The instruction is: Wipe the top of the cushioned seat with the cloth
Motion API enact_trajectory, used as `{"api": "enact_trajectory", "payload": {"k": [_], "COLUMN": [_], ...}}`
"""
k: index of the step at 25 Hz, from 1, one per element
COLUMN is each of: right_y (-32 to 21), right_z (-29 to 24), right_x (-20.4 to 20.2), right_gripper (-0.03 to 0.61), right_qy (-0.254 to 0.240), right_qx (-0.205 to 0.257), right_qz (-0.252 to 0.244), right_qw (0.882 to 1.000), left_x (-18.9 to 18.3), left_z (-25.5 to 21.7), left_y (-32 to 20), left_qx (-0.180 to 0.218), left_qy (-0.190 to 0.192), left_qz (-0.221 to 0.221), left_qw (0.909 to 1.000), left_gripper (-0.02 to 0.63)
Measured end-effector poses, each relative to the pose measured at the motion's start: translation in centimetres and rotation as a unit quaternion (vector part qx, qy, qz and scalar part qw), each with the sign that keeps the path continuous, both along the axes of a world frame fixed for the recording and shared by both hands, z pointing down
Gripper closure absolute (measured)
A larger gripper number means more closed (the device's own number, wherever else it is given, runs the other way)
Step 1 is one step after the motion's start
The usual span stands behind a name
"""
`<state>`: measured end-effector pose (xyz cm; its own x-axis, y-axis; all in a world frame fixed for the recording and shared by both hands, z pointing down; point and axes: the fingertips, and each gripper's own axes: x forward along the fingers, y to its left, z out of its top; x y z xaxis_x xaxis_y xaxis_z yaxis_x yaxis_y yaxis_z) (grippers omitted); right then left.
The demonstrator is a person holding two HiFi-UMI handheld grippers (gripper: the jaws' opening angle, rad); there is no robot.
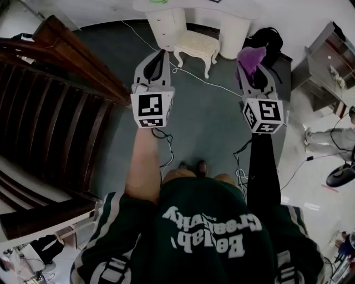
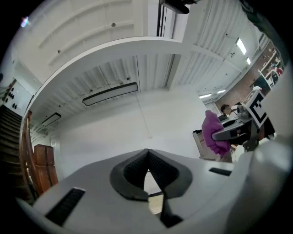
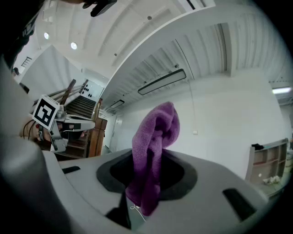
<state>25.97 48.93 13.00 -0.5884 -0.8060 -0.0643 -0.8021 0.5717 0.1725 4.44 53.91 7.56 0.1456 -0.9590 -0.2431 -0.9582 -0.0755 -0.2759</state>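
A cream cushioned seat (image 1: 197, 45) with carved white legs stands on the grey floor ahead, under a white dressing table (image 1: 195, 10). My right gripper (image 1: 250, 62) is shut on a purple cloth (image 1: 251, 56), which bunches up out of its jaws (image 3: 155, 151). It is held in the air, to the right of the seat and short of it. My left gripper (image 1: 160, 57) is shut with nothing in it, hanging just left of the seat. In the left gripper view the jaws meet against a white wall, and the cloth (image 2: 215, 132) shows at the right.
A dark wooden staircase with a railing (image 1: 61, 105) fills the left side. A black bag (image 1: 267, 39) lies beside the dressing table. Grey shelving (image 1: 327, 61) stands at the right. White cable (image 1: 194, 75) crosses the floor. Another person's legs (image 1: 327, 138) are at the right edge.
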Motion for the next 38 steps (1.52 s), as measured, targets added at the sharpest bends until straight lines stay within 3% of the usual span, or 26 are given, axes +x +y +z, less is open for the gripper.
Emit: {"api": "enact_trajectory", "payload": {"k": [23, 30, 38], "right_y": [-1.8, -5.0, -13.0], "right_z": [1.3, 2.5, 3.5], "right_x": [1.0, -1.3, -6.8], "right_gripper": [0.440, 0.439, 0.439], "right_qy": [-0.041, -0.046, -0.019], "right_qx": [-0.023, -0.033, -0.041], "right_qz": [-0.014, -0.016, -0.009], "right_qw": [0.999, 0.998, 0.999], "left_x": [0.7, -1.8, -7.7], "left_z": [-0.6, -0.3, 0.8], "left_y": [-1.2, -3.9, -12.6], "left_qx": [0.007, 0.010, 0.013], "left_qy": [-0.018, -0.025, -0.020], "left_qz": [-0.004, -0.007, -0.009], "left_qw": [0.9998, 0.9996, 0.9997], "left_gripper": [0.600, 0.600, 0.600]}}
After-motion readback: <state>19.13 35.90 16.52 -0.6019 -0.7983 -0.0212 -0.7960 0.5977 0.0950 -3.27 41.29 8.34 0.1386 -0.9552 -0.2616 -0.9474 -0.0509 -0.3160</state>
